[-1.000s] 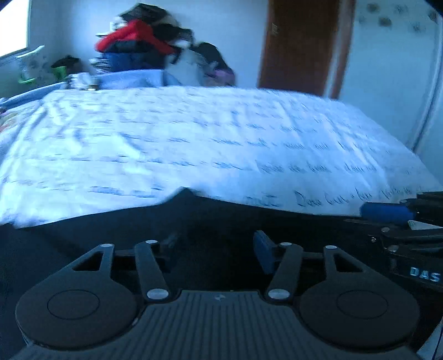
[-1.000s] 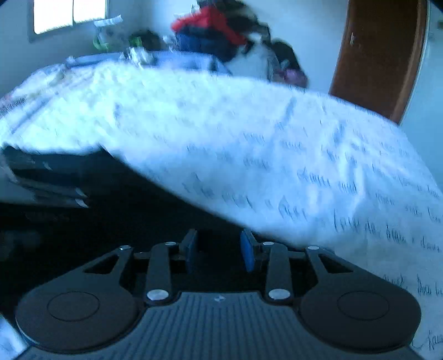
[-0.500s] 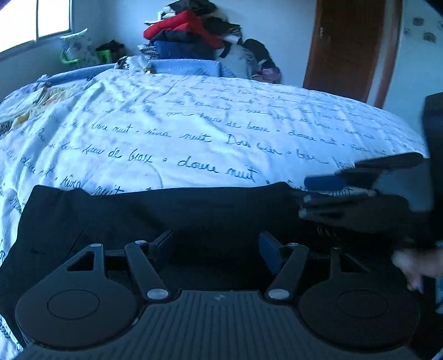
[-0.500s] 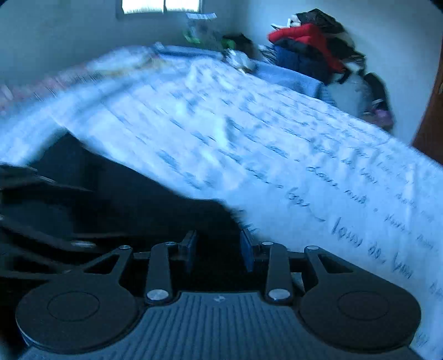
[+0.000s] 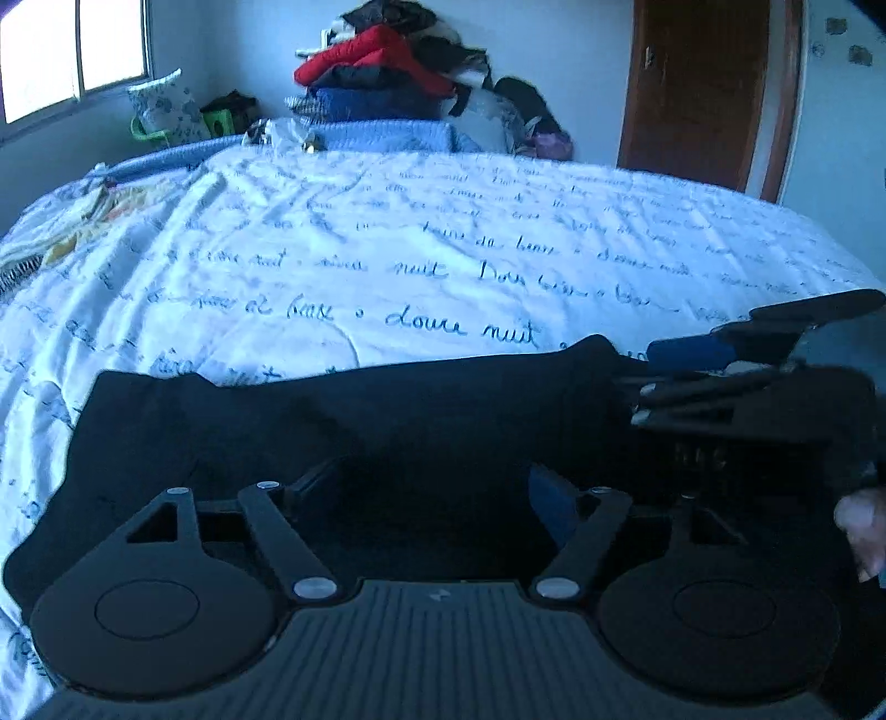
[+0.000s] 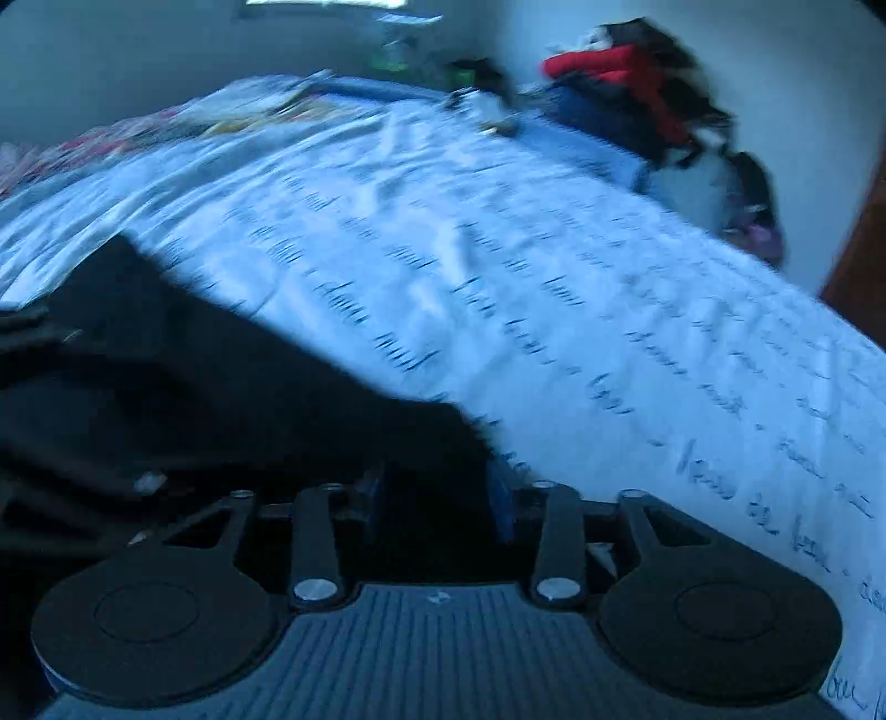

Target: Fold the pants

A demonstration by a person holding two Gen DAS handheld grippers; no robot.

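**Both grippers opened over the black pants at the near edge of the bed**

The jaws of the left gripper (image 5: 429, 490) are seen spread wide, and they have just been opening. The black pants (image 5: 343, 421) lie beneath and between the two fingers, but the blue pad (image 5: 545, 507) on the right-hand side is not pressed against the cloth; nothing is clamped. The jaws of the right gripper (image 6: 437, 495) are set apart by a narrower gap, and they too have just been opening. Dark cloth is seen under that gap; whether the pads touch it cannot be told, as the picture is dim and blurred there.

The pants (image 6: 183, 376) are laid flat across the near edge of the bed, as a broad dark band running from side to side in the left wrist view. At the right end of that band the right gripper (image 5: 681, 360) is seen from the side, with part of a hand (image 5: 861, 526) at the frame edge behind it.

Beyond the pants, the bed is covered by a white sheet (image 5: 421, 249) printed with dark cursive writing and lightly wrinkled. At the far side a pile of clothes (image 5: 387, 72) is stacked, with a red garment on top. A window (image 5: 72, 50) is seen at the upper left and a brown wooden door (image 5: 700, 83) at the upper right.
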